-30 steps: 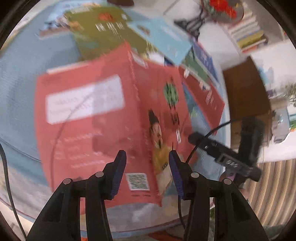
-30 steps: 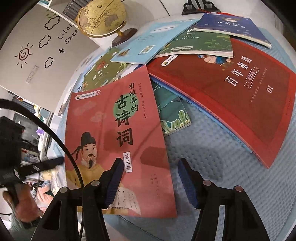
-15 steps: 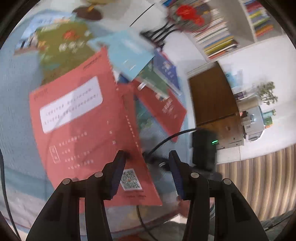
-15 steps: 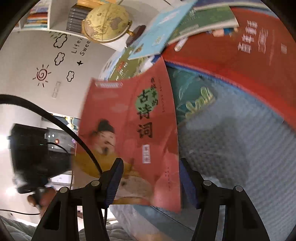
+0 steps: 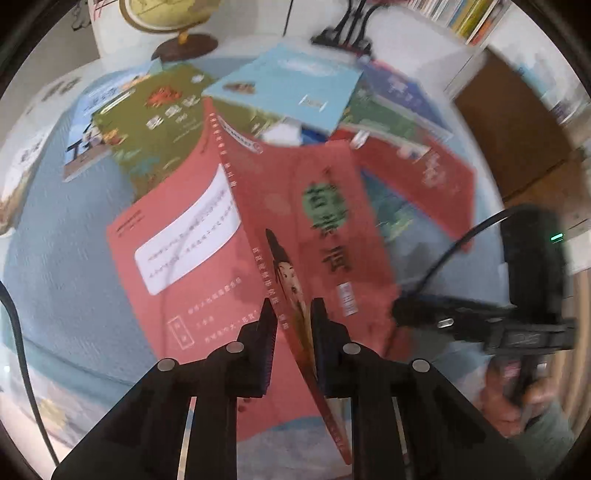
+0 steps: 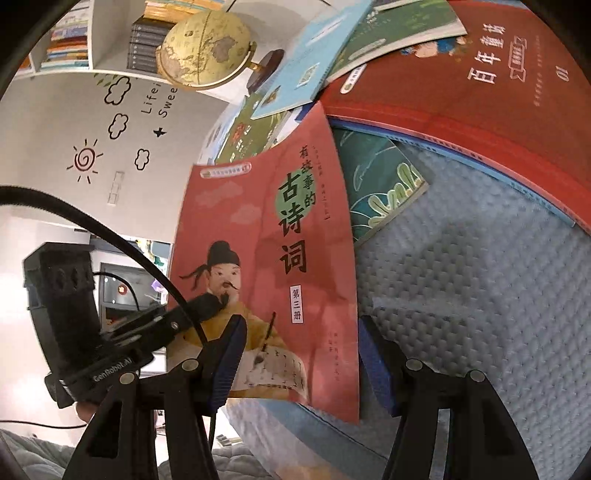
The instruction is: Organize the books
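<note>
At the far left of the left wrist view the blue padded worktop (image 5: 55,258) lies bare, with an olive-green book (image 5: 159,122) and a light blue book (image 5: 291,85) spread behind it below a globe (image 5: 162,14). Moving right, the salmon-red poetry book (image 5: 192,258) is the thing that has changed: a second ago it lay loosely between spread jaws, and now the left gripper (image 5: 293,325) has just been closing, its jaws drawn in on the book's spine edge so that the back cover falls to the left and the front cover to the right. The pads appear to press the book, which stands tilted up off the worktop on its edge instead of lying flat. That suggests the book has been picked out of the scatter and is ready to be carried or stood upright. Further right, the large dark red book (image 5: 436,173) rests among the others, untouched. At the right the right gripper (image 6: 301,354) holds its jaws about half spread, unchanged, framing the book's lower front cover without pinching it.
</note>
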A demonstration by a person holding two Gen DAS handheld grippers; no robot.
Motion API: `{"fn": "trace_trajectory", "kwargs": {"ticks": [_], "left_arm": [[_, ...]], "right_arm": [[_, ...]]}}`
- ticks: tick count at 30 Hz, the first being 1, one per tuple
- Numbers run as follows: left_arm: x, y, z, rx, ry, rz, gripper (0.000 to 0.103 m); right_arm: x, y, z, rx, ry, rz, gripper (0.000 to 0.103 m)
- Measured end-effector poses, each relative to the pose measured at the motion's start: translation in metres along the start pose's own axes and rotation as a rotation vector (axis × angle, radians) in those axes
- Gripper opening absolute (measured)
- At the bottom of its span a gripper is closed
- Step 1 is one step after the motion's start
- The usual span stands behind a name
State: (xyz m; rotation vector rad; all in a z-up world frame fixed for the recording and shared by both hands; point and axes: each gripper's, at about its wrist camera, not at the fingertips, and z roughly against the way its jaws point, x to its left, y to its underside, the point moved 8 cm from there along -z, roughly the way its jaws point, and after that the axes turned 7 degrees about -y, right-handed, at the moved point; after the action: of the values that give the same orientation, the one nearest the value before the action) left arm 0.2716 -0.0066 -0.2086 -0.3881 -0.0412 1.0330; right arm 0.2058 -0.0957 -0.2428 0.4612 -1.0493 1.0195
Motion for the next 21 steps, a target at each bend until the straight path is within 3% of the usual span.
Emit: {"fn": "trace_trajectory", "kwargs": {"ticks": [2,9,12,14,17,21], "left_arm": [[0.0,-0.007,0.018,-0.027,0.103,0.034,0.015],[-0.031,-0.038,0.058,-0.087,0.359,0.042,0.017],[-0.028,-0.049,0.073,-0.105,0.476,0.087,0.017],[-0.016,-0.052,0.073,-0.116,0.481,0.11,0.017],[0.025,-0.053,0.057,-0.108,0.405,0.175,0.019],[0.084,-0.041,0.015,-0.043,0.279,0.262,0.017]], "right_arm": [[0.0,-0.001,-0.006,0.003,-0.018,-0.018,0.061],[0.016,-0.002,-0.004,-0.022,-0.149,-0.055,0.061],[0.035,-0.004,-0.005,-0.036,-0.144,-0.021,0.061],[0.046,-0.006,-0.01,-0.039,-0.119,0.007,0.061],[0.059,-0.006,-0.028,-0.023,-0.111,0.015,0.061],[0.062,-0.002,-0.055,0.006,-0.027,0.043,0.061]]}}
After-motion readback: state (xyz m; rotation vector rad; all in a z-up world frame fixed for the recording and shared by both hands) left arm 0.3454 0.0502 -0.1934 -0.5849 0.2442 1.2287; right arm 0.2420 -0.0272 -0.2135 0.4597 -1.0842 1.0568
